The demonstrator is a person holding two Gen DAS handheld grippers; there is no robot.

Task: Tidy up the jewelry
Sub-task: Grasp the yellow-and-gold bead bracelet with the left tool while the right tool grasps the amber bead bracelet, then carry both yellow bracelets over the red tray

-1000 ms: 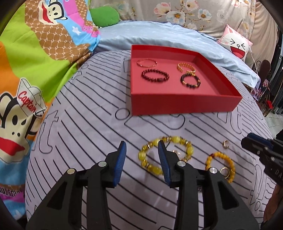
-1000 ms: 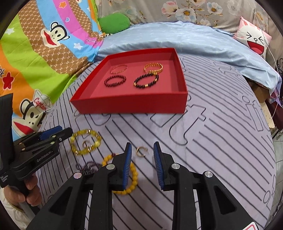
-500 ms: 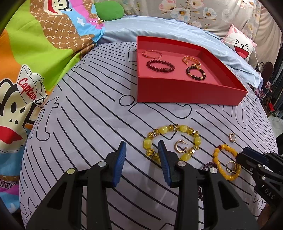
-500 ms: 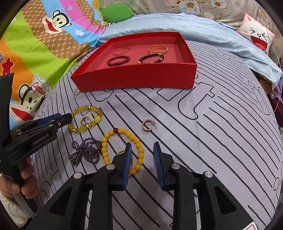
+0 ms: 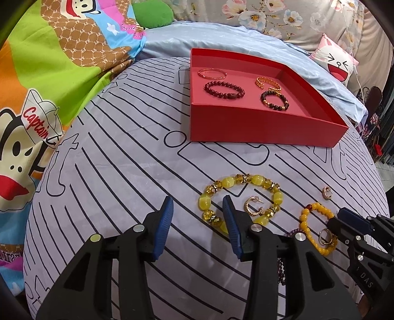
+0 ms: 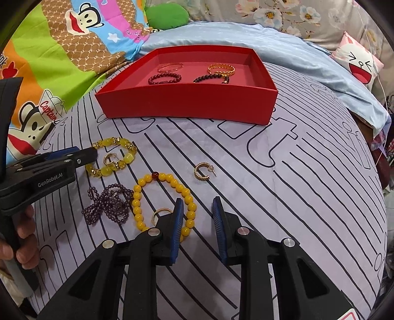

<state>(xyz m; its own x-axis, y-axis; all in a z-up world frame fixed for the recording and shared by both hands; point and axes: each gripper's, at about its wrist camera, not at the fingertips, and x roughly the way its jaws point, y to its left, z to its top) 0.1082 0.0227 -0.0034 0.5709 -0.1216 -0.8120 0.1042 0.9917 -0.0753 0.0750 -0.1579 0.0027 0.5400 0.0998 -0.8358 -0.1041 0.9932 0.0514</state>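
A red tray (image 5: 266,128) (image 6: 187,103) on the striped bedspread holds several bracelets. In front of it lie a chunky yellow bracelet (image 5: 209,199) (image 6: 108,169) with a gold hoop earring (image 5: 252,208) inside it, an amber bead bracelet (image 5: 306,229) (image 6: 170,179) around a gold ring (image 5: 325,236) (image 6: 160,213), a purple bead string (image 6: 108,204) and a second hoop earring (image 5: 327,192) (image 6: 203,171). My left gripper (image 5: 198,216) is open, its right finger over the yellow bracelet's near side. My right gripper (image 6: 198,216) is open, its left finger over the amber bracelet's near right side.
A colourful cartoon quilt (image 5: 37,98) lies to the left. A blue sheet (image 6: 270,41), a green cushion (image 6: 167,14) and a cat-face pillow (image 5: 337,64) lie behind the tray. The bed drops off at the right (image 6: 379,152).
Both grippers have pulled back and down towards the loose jewelry, so the tray looks farther away. The right gripper's left finger has come over the amber bracelet. Both stay open.
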